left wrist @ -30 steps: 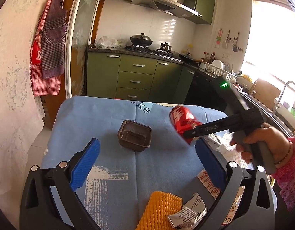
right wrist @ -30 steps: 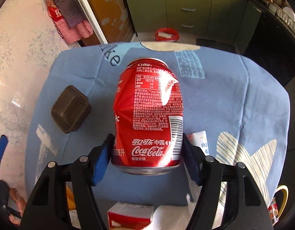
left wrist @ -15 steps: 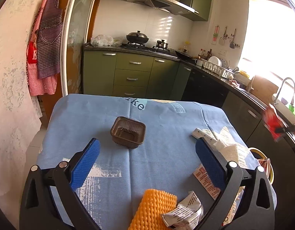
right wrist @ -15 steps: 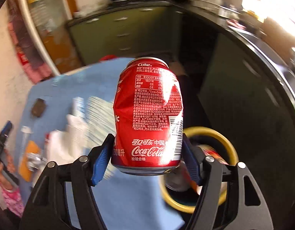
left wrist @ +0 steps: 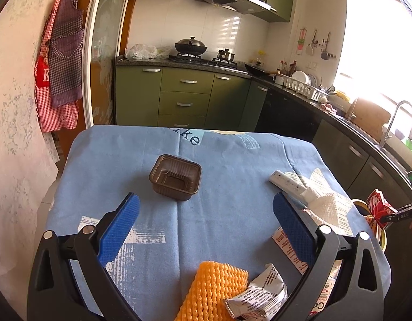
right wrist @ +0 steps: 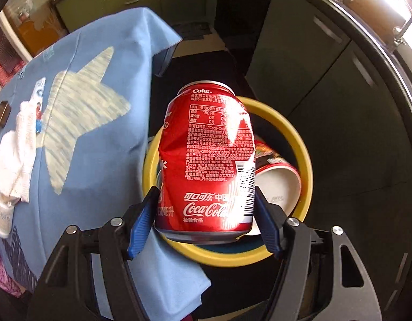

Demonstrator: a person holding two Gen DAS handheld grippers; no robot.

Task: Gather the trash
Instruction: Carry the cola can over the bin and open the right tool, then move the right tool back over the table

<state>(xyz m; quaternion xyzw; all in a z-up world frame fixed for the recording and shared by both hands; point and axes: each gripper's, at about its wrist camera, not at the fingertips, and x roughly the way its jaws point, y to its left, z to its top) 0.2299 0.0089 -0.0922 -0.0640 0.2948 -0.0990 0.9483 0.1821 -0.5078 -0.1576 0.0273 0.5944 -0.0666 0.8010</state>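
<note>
Now right gripper (right wrist: 206, 214) clamps dented can (right wrist: 206, 157) over yellow bin (right wrist: 303, 149) beside table edge, poised to drop; left gripper (left wrist: 204, 227) hovers open, empty.

The right tongs (right wrist: 206, 208) point steeply downward, their two blue pads (right wrist: 141, 224) pressed against opposite sides of a dented red can (right wrist: 206, 155), gripping it near its base so that most of it juts forward beyond the fingertips. In the left wrist view these tongs show only as a dark finger at the far right edge, off to the right of the left tongs. The left tongs (left wrist: 206, 230) tilt gently downward, jaws spread wide, blue pads (left wrist: 117, 230) well apart with nothing touching either one.
</note>
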